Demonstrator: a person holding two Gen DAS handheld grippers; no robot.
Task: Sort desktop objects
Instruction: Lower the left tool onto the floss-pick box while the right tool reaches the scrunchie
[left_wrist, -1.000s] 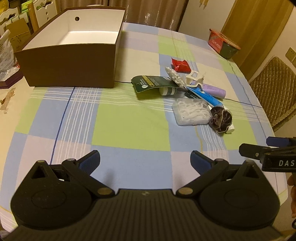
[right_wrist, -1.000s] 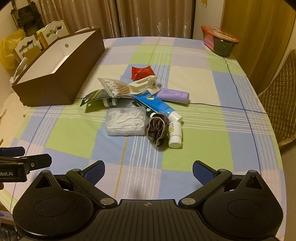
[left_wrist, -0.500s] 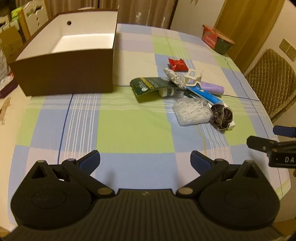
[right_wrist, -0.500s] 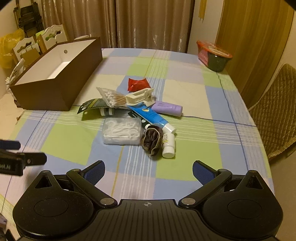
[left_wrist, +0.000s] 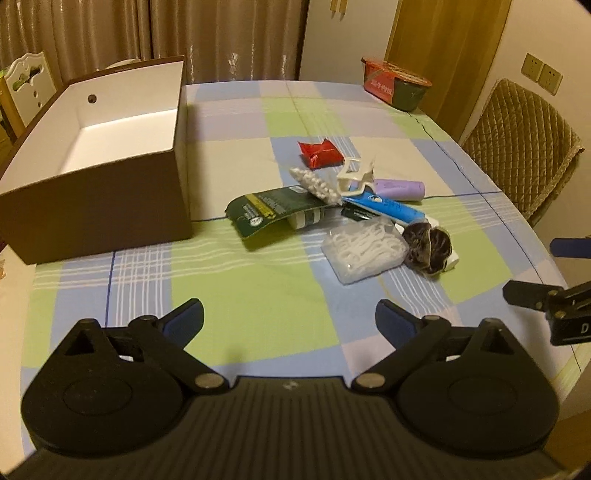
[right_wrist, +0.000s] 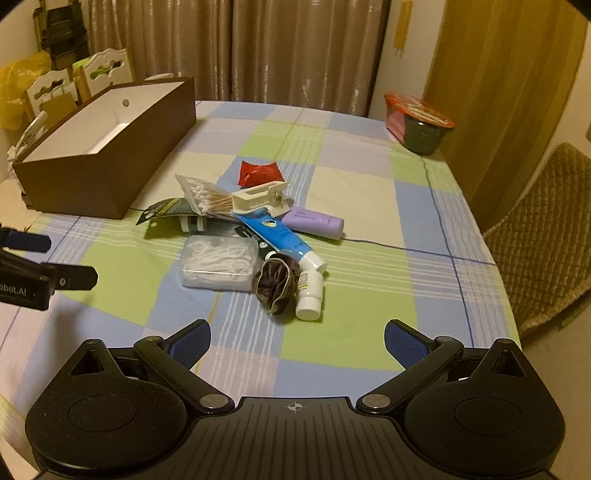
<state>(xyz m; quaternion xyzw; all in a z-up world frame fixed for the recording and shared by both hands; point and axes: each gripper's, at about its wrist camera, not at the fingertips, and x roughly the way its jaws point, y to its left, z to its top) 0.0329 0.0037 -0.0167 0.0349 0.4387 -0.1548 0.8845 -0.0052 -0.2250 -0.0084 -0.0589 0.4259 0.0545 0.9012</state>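
A pile of small items lies mid-table: a red packet (left_wrist: 319, 153), a bag of cotton swabs (left_wrist: 314, 184), a white clip (left_wrist: 356, 177), a purple tube (left_wrist: 399, 189), a blue tube (left_wrist: 384, 208), a green carded pack (left_wrist: 273, 212), a clear box of floss picks (left_wrist: 364, 251), a brown scrunchie (left_wrist: 428, 247) and a white bottle (right_wrist: 309, 295). The brown box (left_wrist: 110, 210), white inside, stands to the left with nothing in it. My left gripper (left_wrist: 290, 317) hovers short of the pile, its jaws closing with nothing between them. My right gripper (right_wrist: 297, 338) is open with nothing in it, near the scrunchie.
A red-lidded bowl (left_wrist: 397, 88) sits at the table's far right corner. A quilted chair (left_wrist: 517, 147) stands past the right edge. Curtains hang behind the checked tablecloth (left_wrist: 258, 295). White chairs and bags crowd the far left beyond the box.
The left view has rolled and swung, so box and pile sit differently and more of the room shows. The right gripper's view has tilted up slightly. Nothing on the table has moved.
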